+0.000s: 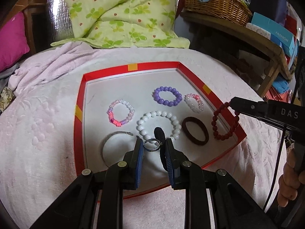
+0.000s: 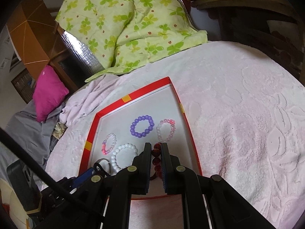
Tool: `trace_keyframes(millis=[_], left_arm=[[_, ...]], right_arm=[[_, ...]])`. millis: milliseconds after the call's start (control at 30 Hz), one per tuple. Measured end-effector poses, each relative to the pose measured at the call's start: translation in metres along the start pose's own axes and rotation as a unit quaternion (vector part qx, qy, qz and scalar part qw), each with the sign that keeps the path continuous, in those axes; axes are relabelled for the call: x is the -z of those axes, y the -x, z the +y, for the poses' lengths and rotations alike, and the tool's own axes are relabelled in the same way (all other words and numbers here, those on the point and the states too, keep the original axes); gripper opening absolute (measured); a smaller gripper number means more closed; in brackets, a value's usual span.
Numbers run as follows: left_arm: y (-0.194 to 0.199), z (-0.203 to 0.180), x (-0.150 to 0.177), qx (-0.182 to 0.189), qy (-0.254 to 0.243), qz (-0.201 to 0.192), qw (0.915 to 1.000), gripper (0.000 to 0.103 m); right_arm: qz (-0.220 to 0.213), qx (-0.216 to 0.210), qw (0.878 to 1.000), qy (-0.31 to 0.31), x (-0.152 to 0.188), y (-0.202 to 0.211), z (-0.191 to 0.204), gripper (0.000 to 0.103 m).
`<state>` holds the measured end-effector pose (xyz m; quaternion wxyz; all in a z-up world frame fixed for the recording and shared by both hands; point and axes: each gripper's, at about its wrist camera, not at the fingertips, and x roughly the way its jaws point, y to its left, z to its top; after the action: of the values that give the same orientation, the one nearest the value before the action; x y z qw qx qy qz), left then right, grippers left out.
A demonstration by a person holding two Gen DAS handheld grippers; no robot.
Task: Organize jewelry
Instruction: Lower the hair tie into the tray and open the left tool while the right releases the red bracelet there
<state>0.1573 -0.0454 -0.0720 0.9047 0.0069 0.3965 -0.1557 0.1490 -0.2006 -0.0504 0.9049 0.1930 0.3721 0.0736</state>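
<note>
A red-rimmed tray (image 1: 79, 118) with a white floor lies on the pink bedspread. In it are a purple bead bracelet (image 1: 167, 96), a pink-and-white bracelet (image 1: 120, 114), a small pink pearl bracelet (image 1: 193, 103), a white bead bracelet (image 1: 159, 125), a brown hair tie (image 1: 195, 133) and a silver bangle (image 1: 106, 143). My left gripper (image 1: 152, 143) hovers low over the tray's near side, shut on a silver ring (image 1: 151, 146) and a black hair band (image 1: 160, 133). My right gripper (image 2: 155, 146) is shut on a dark red bead bracelet (image 1: 225, 122), which dangles over the tray's right rim.
A green clover quilt (image 1: 118, 13) lies beyond the tray, with a magenta cushion (image 1: 11, 42) at the left. A wicker basket (image 1: 215, 2) and boxes (image 1: 274, 30) sit on a wooden shelf at the right. A hand (image 1: 287, 181) grips the right tool.
</note>
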Motion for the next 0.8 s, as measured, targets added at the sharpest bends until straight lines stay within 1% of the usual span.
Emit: trace_keyframes(millis=[267, 500, 567, 633, 700, 800], left_arm=[[-0.006, -0.002, 0.003, -0.002, -0.005, 0.009, 0.9999, 0.025], [-0.010, 0.000, 0.005, -0.009, -0.003, 0.016, 0.9998, 0.025], [-0.009, 0.000, 0.004, -0.010, -0.003, 0.014, 0.9998, 0.028], [-0.007, 0.001, 0.004, -0.013, -0.002, 0.010, 0.9999, 0.040], [-0.004, 0.001, 0.004, -0.017, -0.001, 0.004, 0.9999, 0.044], [-0.001, 0.002, 0.004, -0.019, 0.000, -0.003, 0.9998, 0.045]], right_arm=[[0.012, 0.022, 1.000, -0.002, -0.001, -0.015, -0.003, 0.011], [0.035, 0.027, 0.999, 0.004, 0.003, -0.026, -0.002, 0.011], [0.041, 0.029, 0.999, 0.001, 0.004, -0.029, -0.002, 0.012], [0.043, 0.035, 0.998, -0.006, 0.004, -0.030, -0.005, 0.012], [0.045, 0.035, 0.998, -0.017, 0.003, -0.030, -0.008, 0.013], [0.043, 0.032, 0.998, -0.019, 0.003, -0.028, -0.009, 0.013]])
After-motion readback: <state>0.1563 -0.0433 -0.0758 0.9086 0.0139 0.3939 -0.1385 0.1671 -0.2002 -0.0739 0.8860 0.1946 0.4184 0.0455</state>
